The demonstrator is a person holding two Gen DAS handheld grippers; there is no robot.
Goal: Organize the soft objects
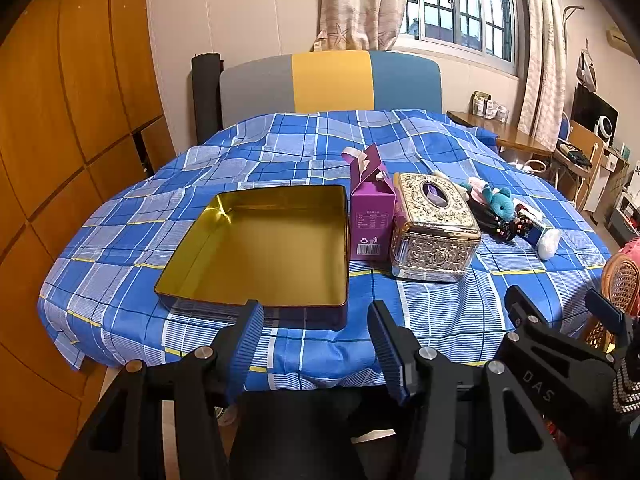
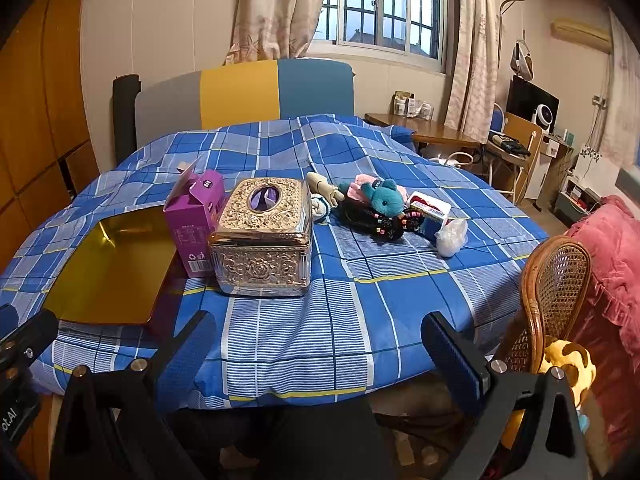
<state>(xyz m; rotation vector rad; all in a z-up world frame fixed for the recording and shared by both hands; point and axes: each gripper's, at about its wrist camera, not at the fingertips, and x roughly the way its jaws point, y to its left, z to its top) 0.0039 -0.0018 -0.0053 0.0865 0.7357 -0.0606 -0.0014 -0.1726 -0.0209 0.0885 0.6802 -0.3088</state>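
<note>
An open tin with a gold inside (image 1: 264,248) (image 2: 112,264) lies on the blue plaid cloth at the near left. A teal plush toy (image 1: 498,202) (image 2: 384,198) rests far right on a heap with a pink soft piece (image 2: 364,184), black beaded bands (image 2: 380,226), a wooden doll (image 2: 324,188) and a white wad (image 2: 452,236). My left gripper (image 1: 316,344) hovers open over the cloth's near edge, just in front of the tin. My right gripper (image 2: 316,348) (image 1: 560,312) stands open to its right, nothing between the fingers.
A purple carton (image 1: 370,208) (image 2: 196,220) and an ornate silver tissue box (image 1: 434,224) (image 2: 264,236) stand between tin and toys. A rattan chair back (image 2: 556,292) and pink bedding (image 2: 612,264) are at the right. A wooden wardrobe (image 1: 60,120) fills the left.
</note>
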